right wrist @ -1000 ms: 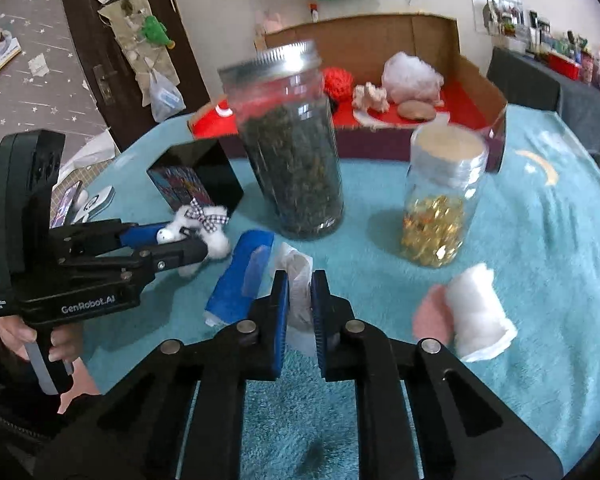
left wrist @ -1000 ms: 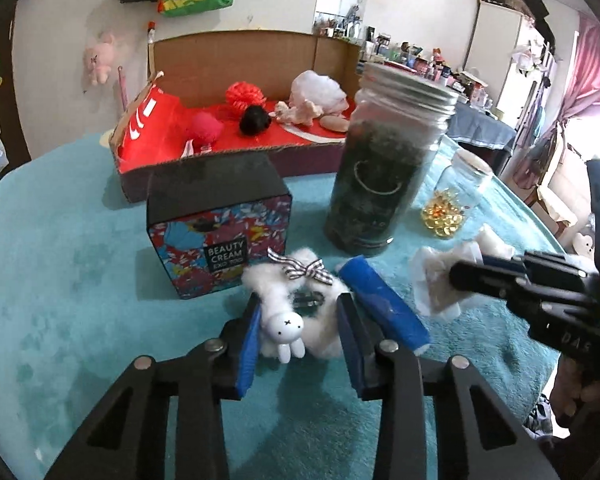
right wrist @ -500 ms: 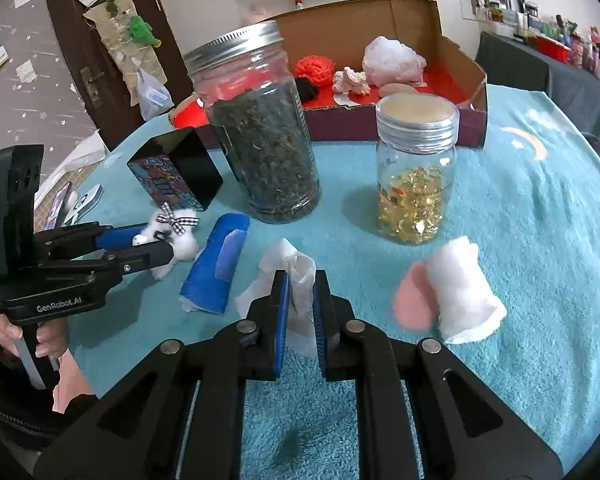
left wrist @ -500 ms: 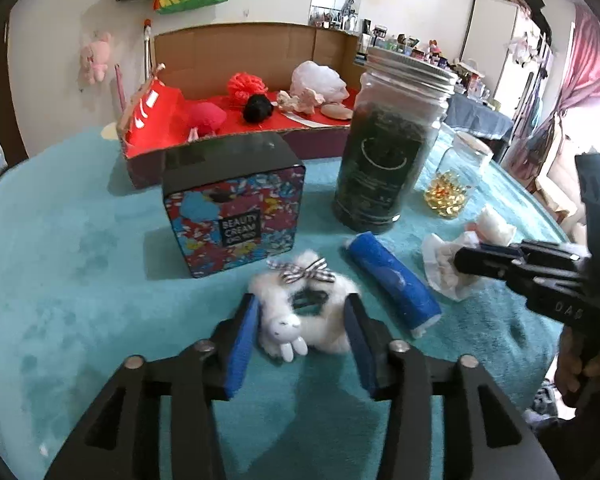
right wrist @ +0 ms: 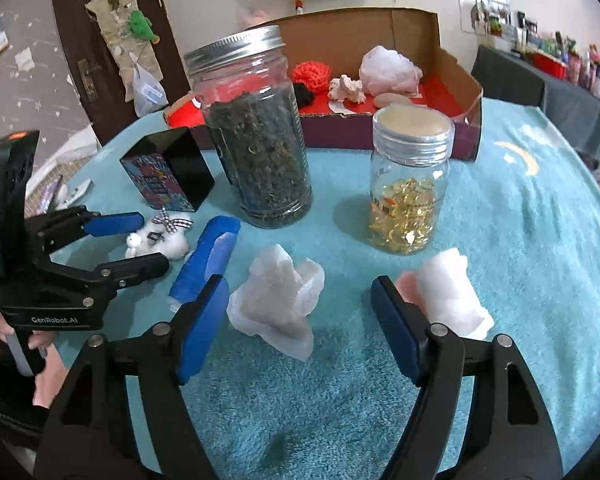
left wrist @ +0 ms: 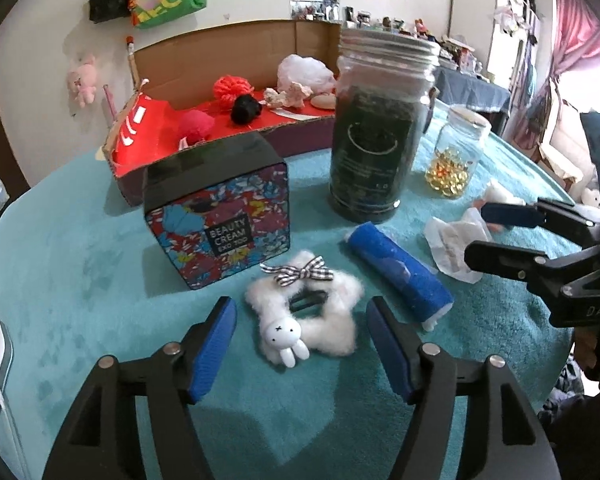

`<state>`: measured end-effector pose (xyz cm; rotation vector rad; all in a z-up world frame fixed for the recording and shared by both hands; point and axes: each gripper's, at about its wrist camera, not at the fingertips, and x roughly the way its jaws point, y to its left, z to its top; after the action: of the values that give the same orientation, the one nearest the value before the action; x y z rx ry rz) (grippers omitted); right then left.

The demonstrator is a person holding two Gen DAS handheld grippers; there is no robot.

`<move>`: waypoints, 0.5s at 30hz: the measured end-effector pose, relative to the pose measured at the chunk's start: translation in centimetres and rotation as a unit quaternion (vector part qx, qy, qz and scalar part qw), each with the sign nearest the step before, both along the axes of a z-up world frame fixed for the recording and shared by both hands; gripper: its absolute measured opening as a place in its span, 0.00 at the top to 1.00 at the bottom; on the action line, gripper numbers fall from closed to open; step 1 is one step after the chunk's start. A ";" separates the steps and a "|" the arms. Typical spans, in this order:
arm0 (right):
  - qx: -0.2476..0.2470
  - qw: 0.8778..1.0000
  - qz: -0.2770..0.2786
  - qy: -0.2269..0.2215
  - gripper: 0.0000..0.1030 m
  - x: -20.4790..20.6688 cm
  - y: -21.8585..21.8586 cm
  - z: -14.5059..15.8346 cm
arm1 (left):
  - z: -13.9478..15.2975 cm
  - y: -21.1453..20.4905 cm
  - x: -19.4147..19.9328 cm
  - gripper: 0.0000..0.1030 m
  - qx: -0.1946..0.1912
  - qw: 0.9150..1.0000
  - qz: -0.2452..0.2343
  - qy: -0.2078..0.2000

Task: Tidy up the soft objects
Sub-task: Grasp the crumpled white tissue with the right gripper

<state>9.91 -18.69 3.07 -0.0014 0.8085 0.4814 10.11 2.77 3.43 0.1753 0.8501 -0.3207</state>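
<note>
Left gripper and right gripper angle downward, jaws just opened wide.

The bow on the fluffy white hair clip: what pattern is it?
Black-and-white gingham check bow, clearest in the left wrist view.

tabletop: round, teal terry cover | 12 o'clock: open cardboard box with red lining | centre: tall jar of dried leaves, small jar of yellow capsules | 9 o'clock: Beauty Cream box, fluffy white bunny hair clip, blue roll | 6 o'clock: crumpled white tissue, pink-and-white plush
</note>
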 end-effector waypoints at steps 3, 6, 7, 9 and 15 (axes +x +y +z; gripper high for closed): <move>-0.015 1.000 0.008 0.001 0.29 -0.1 0.4 -0.2 | -0.4 -0.6 0.0 0.32 0.028 1.000 -0.007 -0.001; -0.033 0.999 0.017 0.000 0.29 -0.2 0.9 -0.4 | -0.3 -0.5 0.0 0.31 0.033 0.999 -0.015 -0.002; -0.038 0.999 0.020 0.000 0.29 -0.2 1.1 -0.4 | -0.3 -0.5 0.1 0.31 0.035 0.999 -0.017 -0.001; -0.052 0.998 0.023 0.001 0.29 -0.1 1.3 -0.5 | -0.3 -0.5 0.2 0.32 0.037 0.999 -0.019 -0.003; -0.068 0.997 0.033 0.001 0.42 0.4 2.2 -0.6 | -0.3 -1.1 -0.2 0.50 0.035 0.999 -0.032 -0.017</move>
<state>10.31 -16.47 2.42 -0.1530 0.8446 0.4882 9.88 1.68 3.13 0.2734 0.8230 -0.3472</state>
